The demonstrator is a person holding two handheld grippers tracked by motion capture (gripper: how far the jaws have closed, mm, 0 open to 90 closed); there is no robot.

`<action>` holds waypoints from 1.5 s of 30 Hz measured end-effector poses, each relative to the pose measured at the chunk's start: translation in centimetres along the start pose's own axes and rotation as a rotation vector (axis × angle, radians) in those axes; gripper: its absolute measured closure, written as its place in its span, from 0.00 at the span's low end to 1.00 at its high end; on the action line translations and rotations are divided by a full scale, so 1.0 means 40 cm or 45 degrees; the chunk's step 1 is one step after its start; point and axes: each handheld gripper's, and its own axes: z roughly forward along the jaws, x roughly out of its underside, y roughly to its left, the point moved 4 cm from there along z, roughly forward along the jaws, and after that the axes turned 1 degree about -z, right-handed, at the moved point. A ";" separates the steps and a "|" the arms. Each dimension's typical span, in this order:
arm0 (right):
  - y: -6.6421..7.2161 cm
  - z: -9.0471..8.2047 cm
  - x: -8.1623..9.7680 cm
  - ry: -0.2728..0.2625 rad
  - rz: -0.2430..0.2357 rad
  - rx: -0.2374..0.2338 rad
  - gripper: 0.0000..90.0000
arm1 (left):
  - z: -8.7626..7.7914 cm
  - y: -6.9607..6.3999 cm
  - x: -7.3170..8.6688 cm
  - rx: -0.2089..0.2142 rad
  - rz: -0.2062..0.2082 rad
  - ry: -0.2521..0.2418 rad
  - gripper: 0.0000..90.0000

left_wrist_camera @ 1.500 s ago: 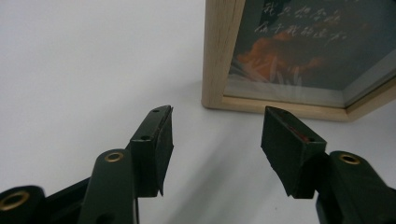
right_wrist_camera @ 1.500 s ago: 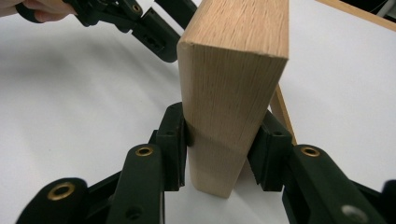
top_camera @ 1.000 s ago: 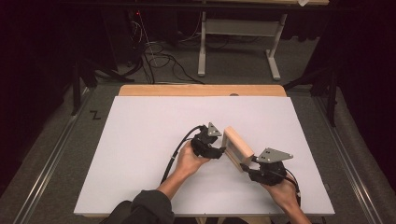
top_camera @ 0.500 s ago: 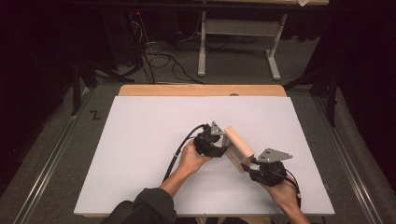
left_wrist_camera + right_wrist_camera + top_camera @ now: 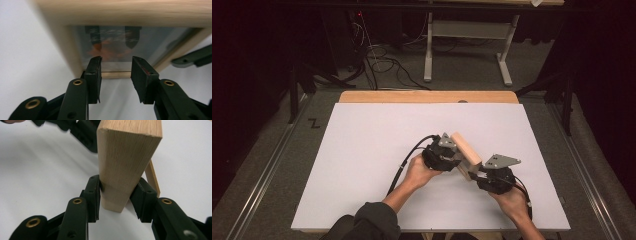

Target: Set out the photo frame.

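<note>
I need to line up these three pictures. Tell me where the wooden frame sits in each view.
High view: frame at centre, slanting between the left gripper and right gripper.
Left gripper view: frame across the top, its glass pane just beyond the open jaws.
Right gripper view: frame end-on at centre, clamped between the jaws.
Shared landmark: white table.

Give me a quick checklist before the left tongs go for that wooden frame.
1. Right tongs clamped on the frame end: ok.
2. Left tongs open: ok.
3. Left tongs facing the frame's glass side: ok.
4. Frame edge between the left jaws: not ok, it sits just beyond the tips.
5. Frame stands on edge on the white table: ok.
6. Firmness of the right grip: cannot tell.
</note>
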 end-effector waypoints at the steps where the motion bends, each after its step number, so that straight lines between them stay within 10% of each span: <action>1: 0.000 0.003 -0.003 0.002 -0.001 0.001 0.69 | 0.002 -0.006 -0.002 -0.018 0.016 0.009 0.66; 15: 0.010 0.020 -0.007 -0.017 0.101 0.070 0.55 | -0.042 0.030 0.043 -0.114 -0.065 0.018 0.58; 21: 0.010 0.040 -0.019 -0.042 0.155 0.100 0.66 | -0.050 0.042 0.066 -0.126 -0.095 0.025 0.57; 30: 0.011 0.040 -0.021 -0.054 0.094 0.068 0.68 | -0.055 0.048 0.077 -0.133 -0.108 0.026 0.54; 45: 0.034 0.042 -0.021 -0.070 -0.106 -0.176 0.68 | -0.064 0.049 0.084 -0.127 -0.088 0.014 0.48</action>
